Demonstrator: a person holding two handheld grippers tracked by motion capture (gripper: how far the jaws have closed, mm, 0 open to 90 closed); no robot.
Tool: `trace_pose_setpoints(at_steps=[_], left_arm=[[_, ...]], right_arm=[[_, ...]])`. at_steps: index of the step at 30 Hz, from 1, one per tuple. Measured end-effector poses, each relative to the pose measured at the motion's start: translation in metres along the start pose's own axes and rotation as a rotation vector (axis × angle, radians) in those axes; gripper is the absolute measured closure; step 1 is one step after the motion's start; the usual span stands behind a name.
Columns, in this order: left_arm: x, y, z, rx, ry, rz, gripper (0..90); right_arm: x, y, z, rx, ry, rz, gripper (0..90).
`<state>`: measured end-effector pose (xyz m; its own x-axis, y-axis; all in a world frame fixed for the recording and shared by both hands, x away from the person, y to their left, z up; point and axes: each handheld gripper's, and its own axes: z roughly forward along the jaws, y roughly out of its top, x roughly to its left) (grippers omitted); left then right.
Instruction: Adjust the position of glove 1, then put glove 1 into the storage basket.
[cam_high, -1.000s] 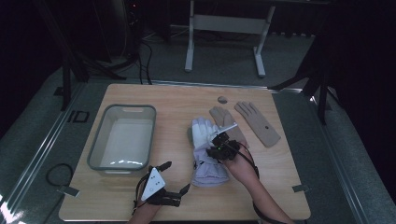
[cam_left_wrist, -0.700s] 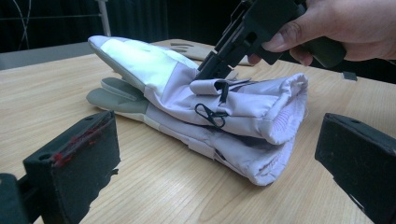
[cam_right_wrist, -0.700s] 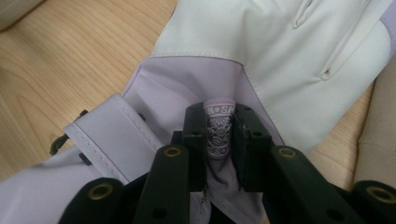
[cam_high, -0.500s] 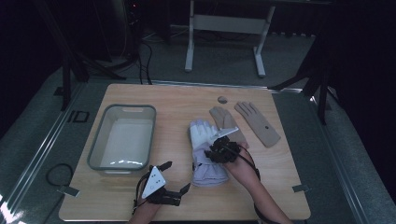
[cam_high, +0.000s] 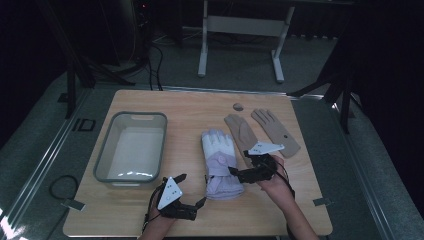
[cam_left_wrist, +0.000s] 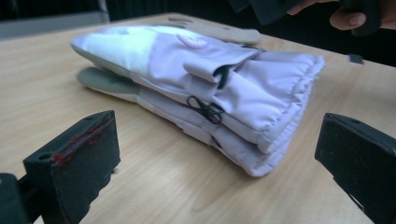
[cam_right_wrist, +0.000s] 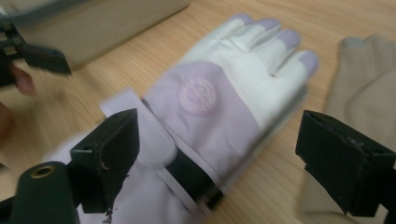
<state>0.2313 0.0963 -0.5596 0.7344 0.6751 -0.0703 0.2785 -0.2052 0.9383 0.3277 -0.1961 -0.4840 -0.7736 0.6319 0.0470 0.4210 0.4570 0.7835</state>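
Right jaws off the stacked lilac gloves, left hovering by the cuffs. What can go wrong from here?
1. The lilac gloves lie stacked; a grab by the left gripper at the cuffs may lift only the top one.
2. The right gripper, jaws just opened and empty, could snag the wrist strap.
3. The tan gloves lie close and could get dragged.

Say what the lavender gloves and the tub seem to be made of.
Lavender gloves: padded woven fabric, matte, probably synthetic; stitched seams, gathered cuff and a white palm panel show. Tub: likely moulded plastic, smooth and slightly glossy, with a grey rim and pale walls.
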Motion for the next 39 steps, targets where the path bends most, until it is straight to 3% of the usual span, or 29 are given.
trace_pose_setpoints(at_steps=[4, 7, 10, 12, 17, 20, 23, 25, 27, 28, 30, 32, 35, 39], left_arm=[[0.0, 0.001, 0.001, 0.032, -0.014, -0.022, 0.0], [0.0, 0.006, 0.001, 0.059, -0.017, -0.052, 0.0], [0.0, 0.013, 0.001, 0.07, -0.023, -0.085, 0.0], [0.001, 0.019, 0.001, 0.076, -0.028, -0.099, 0.0], [0.0, 0.035, 0.003, 0.085, -0.032, -0.11, 0.0], [0.0, 0.044, 0.007, 0.102, -0.028, -0.103, 0.0], [-0.001, 0.051, 0.011, 0.116, -0.019, -0.095, 0.0], [-0.002, 0.06, 0.018, 0.141, -0.026, -0.106, 0.0], [-0.004, 0.065, 0.02, 0.141, -0.032, -0.109, 2.6], [-0.006, 0.068, 0.021, 0.142, -0.026, -0.107, 5.7], [-0.01, 0.074, 0.023, 0.145, -0.029, -0.092, 6.0], [-0.016, 0.081, 0.022, 0.128, -0.013, -0.082, 9.0], [-0.02, 0.089, 0.024, 0.142, 0.004, -0.049, 15.2], [-0.016, 0.085, 0.035, 0.197, 0.017, -0.106, 22.8]], right_arm=[[-0.005, -0.015, -0.005, -0.034, -0.014, -0.066, 14.4], [-0.007, -0.022, -0.009, -0.048, -0.027, -0.083, 14.6], [-0.011, -0.024, -0.017, -0.041, -0.029, -0.048, 16.0], [-0.015, -0.023, -0.024, -0.047, -0.029, 0.005, 16.6], [-0.023, -0.018, -0.032, -0.048, -0.007, 0.105, 13.5], [-0.021, -0.012, -0.032, -0.051, 0.02, 0.096, 11.2], [-0.019, -0.009, -0.031, -0.045, 0.017, 0.078, 11.4], [-0.02, -0.004, -0.026, -0.024, 0.027, 0.084, 22.8], [-0.021, 0.0, -0.024, 0.002, 0.017, 0.079, 40.4], [-0.021, 0.001, -0.022, 0.015, 0.011, 0.076, 40.9], [-0.021, 0.005, -0.018, 0.01, 0.016, 0.076, 51.9], [-0.021, 0.007, -0.014, 0.002, -0.004, 0.073, 54.4], [-0.023, 0.01, -0.008, 0.001, 0.025, 0.106, 56.5], [-0.022, 0.009, 0.004, 0.025, 0.027, 0.122, 54.3]])
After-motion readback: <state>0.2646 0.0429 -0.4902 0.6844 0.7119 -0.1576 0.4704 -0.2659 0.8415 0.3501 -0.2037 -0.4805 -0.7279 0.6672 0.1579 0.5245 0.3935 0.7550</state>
